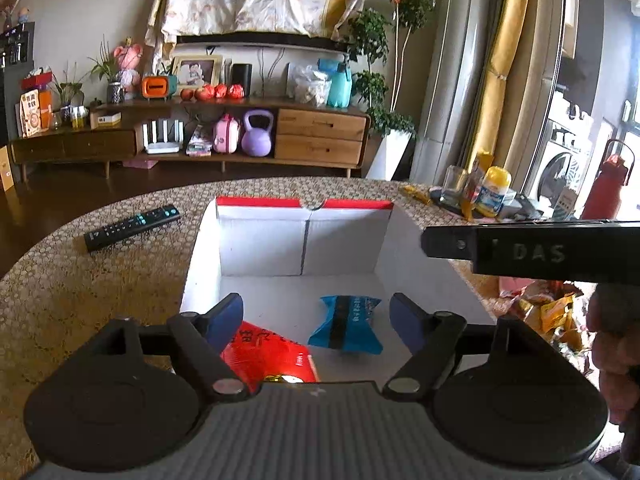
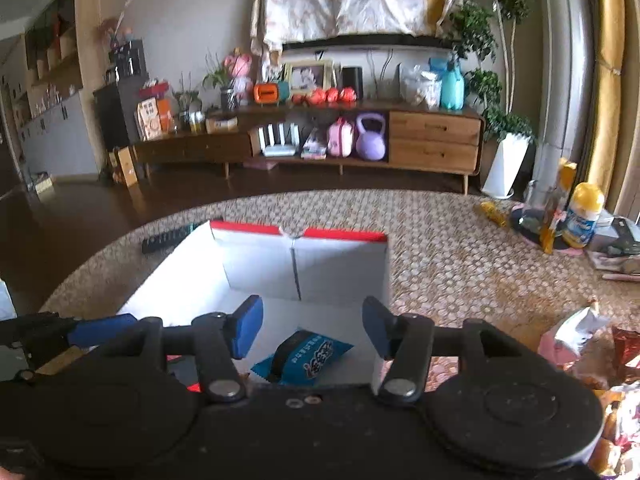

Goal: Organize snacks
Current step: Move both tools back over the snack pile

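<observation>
Hovering tilted down over the box (image 1: pixel 248 240), both grippers gape empty.

Between the blue pads of the left gripper (image 1: pixel 316 322) lie a blue snack packet (image 1: pixel 346 326) with a black band and white lettering, and, nearer its left pad, a red packet (image 1: pixel 266 354) with dark characters. They lie in a white box (image 1: pixel 280 244) whose far rim is red. Under the box spreads a beige-and-brown honeycomb tablecloth (image 1: pixel 92 280), with a black remote (image 1: pixel 132 227) ahead to the left.
</observation>
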